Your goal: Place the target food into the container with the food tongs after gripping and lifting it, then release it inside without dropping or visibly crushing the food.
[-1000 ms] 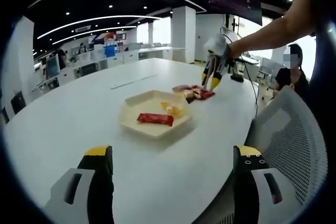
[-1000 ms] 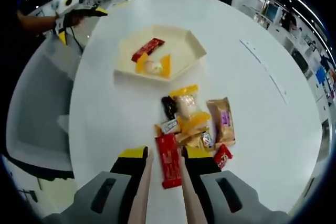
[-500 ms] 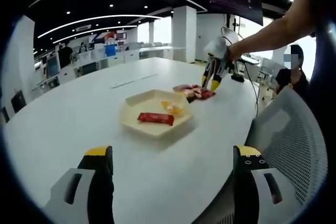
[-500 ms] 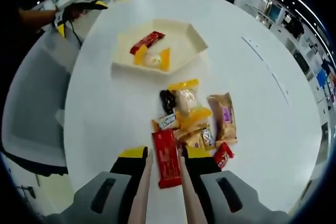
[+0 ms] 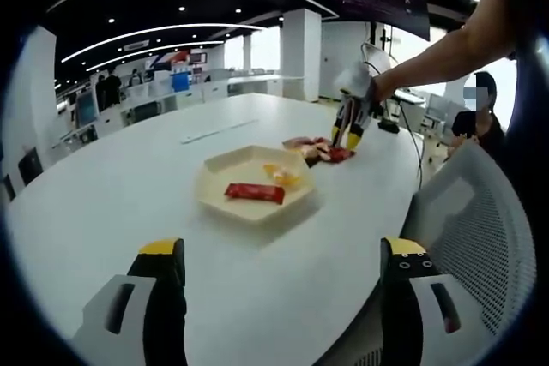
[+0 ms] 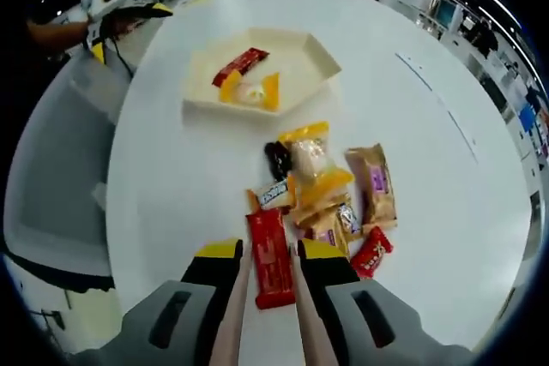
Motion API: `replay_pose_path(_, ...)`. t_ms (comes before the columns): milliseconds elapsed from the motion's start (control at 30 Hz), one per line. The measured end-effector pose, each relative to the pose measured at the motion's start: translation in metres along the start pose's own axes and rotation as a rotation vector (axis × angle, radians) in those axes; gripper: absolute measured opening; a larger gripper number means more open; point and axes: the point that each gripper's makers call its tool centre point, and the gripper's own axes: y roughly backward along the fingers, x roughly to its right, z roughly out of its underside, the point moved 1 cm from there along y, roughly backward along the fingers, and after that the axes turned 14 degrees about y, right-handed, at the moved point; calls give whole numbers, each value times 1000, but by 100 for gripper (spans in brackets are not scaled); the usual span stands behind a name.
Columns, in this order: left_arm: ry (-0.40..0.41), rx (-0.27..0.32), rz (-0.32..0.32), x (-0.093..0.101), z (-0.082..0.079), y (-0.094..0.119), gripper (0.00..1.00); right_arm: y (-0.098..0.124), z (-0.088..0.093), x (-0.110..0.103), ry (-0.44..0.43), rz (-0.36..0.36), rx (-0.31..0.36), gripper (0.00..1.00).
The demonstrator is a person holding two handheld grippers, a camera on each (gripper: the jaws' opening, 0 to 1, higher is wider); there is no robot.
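A cream hexagonal tray (image 5: 225, 203) (image 6: 319, 57) lies on the white table, holding a red bar (image 5: 254, 193) (image 6: 240, 62) and a yellow snack (image 5: 281, 175) (image 6: 250, 92). Beyond the tray is a pile of wrapped snacks (image 5: 316, 150) (image 6: 322, 195). My right gripper (image 6: 270, 250) (image 5: 350, 130) is shut on food tongs, whose two pale arms (image 6: 233, 315) flank a long red packet (image 6: 270, 256) at the near side of the pile. My left gripper (image 5: 281, 250) (image 6: 129, 30) hovers wide open over the table edge, holding nothing.
A grey mesh chair (image 5: 480, 229) (image 6: 60, 152) stands at the table edge beside my left gripper. A thin pale strip (image 5: 214, 133) (image 6: 429, 92) lies on the far side of the table. A person (image 5: 476, 122) sits beyond the chair.
The right gripper has dipped slightly toward the pile, with the red packet staying between the tong arms. The left gripper has not moved.
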Motion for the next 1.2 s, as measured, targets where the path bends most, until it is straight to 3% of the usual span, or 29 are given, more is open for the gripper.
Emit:
replay_pose_path(167, -3, -7, 2, 1, 1, 0, 91, 0, -5, 1, 5, 15, 13, 25)
replay_pose_path(233, -3, -5, 4, 1, 1, -1, 91, -1, -2, 3, 24, 29, -13, 23)
replay_pose_path(733, -6, -4, 1, 1, 0, 0, 90, -1, -4, 0, -33, 26, -20, 22)
replay_pose_path(1200, -11, -3, 2, 1, 0, -1, 90, 13, -9, 7, -49, 42, -14, 22)
